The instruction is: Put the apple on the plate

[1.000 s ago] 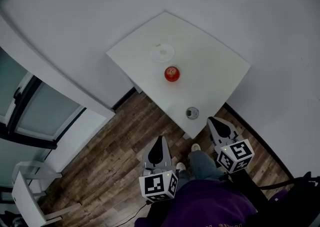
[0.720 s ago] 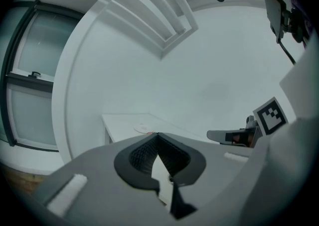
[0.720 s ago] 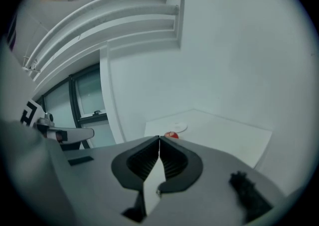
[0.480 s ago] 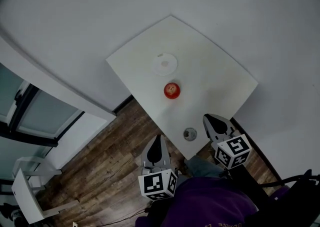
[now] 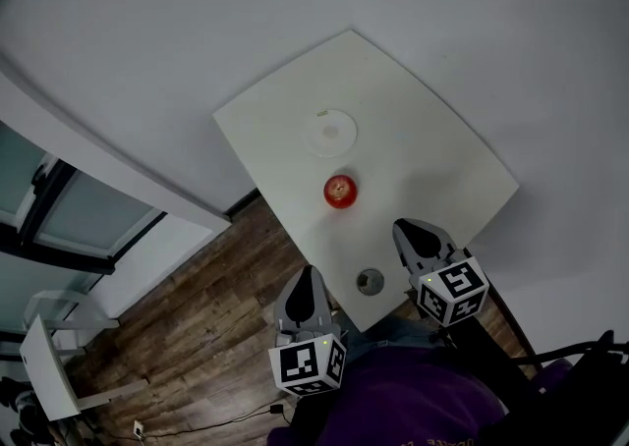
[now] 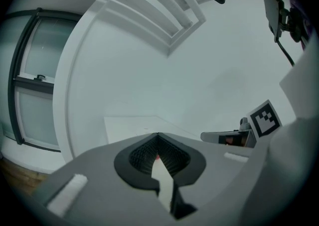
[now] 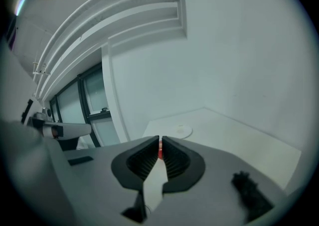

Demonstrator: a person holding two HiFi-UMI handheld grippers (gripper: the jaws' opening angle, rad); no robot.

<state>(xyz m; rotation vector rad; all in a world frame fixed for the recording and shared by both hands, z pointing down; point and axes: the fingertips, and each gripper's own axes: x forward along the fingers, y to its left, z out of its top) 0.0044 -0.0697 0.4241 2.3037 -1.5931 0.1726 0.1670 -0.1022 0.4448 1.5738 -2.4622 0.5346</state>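
Round, glossy red apple [image 5: 340, 191] on the smooth white square table [image 5: 442, 159], near the flat round white plate [image 5: 330, 132] but not touching it. Left gripper [image 5: 309, 275] and right gripper [image 5: 406, 230] both pinched closed on nothing, ribbed black pads together. Wood-plank floor [image 5: 197, 336] below.

No words, brands or numbers can be read anywhere. The only print is black-and-white square marker patterns, on the cube [image 5: 307, 363] of the left gripper [image 5: 311, 275] and likewise on the right gripper [image 5: 408, 230].
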